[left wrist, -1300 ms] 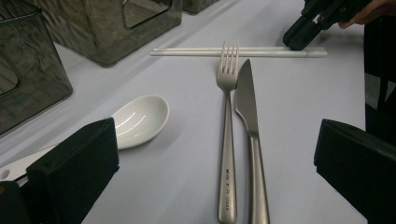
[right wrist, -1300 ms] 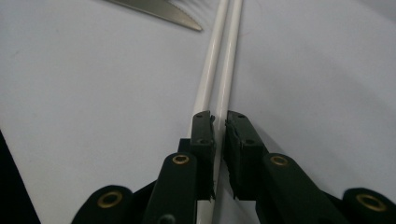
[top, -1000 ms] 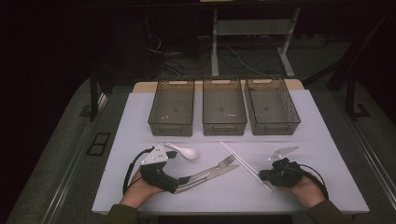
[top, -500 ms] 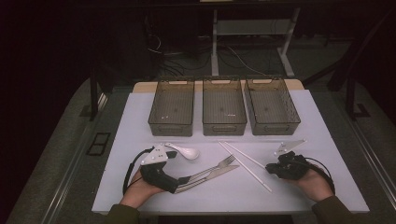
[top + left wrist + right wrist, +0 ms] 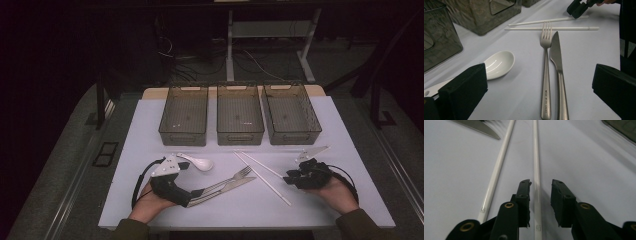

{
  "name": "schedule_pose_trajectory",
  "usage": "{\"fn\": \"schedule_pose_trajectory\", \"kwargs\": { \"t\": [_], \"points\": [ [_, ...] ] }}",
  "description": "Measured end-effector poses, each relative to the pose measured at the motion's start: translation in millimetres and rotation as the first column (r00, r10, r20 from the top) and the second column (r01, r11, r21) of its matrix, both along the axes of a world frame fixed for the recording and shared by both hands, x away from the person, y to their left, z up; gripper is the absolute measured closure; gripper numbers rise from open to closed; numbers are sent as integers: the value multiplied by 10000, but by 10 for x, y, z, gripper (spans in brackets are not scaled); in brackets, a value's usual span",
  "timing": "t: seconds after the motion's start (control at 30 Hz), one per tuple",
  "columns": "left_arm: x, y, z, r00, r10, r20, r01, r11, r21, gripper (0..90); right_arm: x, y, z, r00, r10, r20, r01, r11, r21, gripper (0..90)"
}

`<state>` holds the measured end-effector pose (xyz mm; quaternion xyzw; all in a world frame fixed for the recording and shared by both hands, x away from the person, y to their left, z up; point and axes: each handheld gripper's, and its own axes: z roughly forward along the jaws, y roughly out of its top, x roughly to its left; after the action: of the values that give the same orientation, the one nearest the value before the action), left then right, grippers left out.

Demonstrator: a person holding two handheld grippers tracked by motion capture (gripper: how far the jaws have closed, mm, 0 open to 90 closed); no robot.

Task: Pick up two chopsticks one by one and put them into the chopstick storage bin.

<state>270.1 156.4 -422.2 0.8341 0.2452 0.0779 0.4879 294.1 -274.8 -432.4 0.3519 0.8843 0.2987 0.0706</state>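
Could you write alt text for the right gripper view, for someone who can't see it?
Two black jaws of the right gripper straddle a white chopstick lying on the white table, not pressing it. A second chopstick lies beside it, and a knife tip shows at top left.

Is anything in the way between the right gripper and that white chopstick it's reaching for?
No. The right hand-held gripper has just been opening, and the chopstick lies between its jaws with nothing visible in between.
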Motion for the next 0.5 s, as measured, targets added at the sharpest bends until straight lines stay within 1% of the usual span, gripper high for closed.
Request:
{"fn": "schedule_pose_trajectory", "kwargs": {
  "t": [0.07,0.13,0.17,0.2,0.27,0.37,0.4,0.43,0.47,0.5],
  "points": [
    [2,-1,0,10000,-1,11,1,10000,19,0,48,45,16,10000,-26,62,26,10000,86,624],
    [6,1,3,10000,-41,60,40,10000,52,0,67,63,21,10000,-54,70,54,9999,98,622],
    [0,-3,1,10000,1,14,-1,10000,4,0,114,96,26,9999,-9,166,8,10000,78,604],
    [1,-3,0,10000,-6,24,6,10000,9,0,114,96,26,9999,-9,166,8,10000,78,604],
    [1,-1,1,10000,-13,6,13,10000,30,0,177,150,44,9998,69,163,-73,9997,246,607],
    [3,0,0,10000,-19,-2,19,10000,26,0,210,194,58,9999,79,143,-82,9997,243,616],
    [3,0,0,10000,-22,-3,22,10000,22,0,226,215,61,9999,111,72,-113,9996,242,630],
    [3,0,0,10000,-20,-5,20,10000,21,0,241,234,59,9999,132,52,-133,9997,192,645],
    [3,1,1,10000,-30,2,30,10000,20,0,262,263,47,9997,224,1,-224,9997,19,663],
    [2,2,2,10000,-44,10,44,10000,26,0,262,263,47,9997,224,1,-224,9997,19,663]
  ]
}}
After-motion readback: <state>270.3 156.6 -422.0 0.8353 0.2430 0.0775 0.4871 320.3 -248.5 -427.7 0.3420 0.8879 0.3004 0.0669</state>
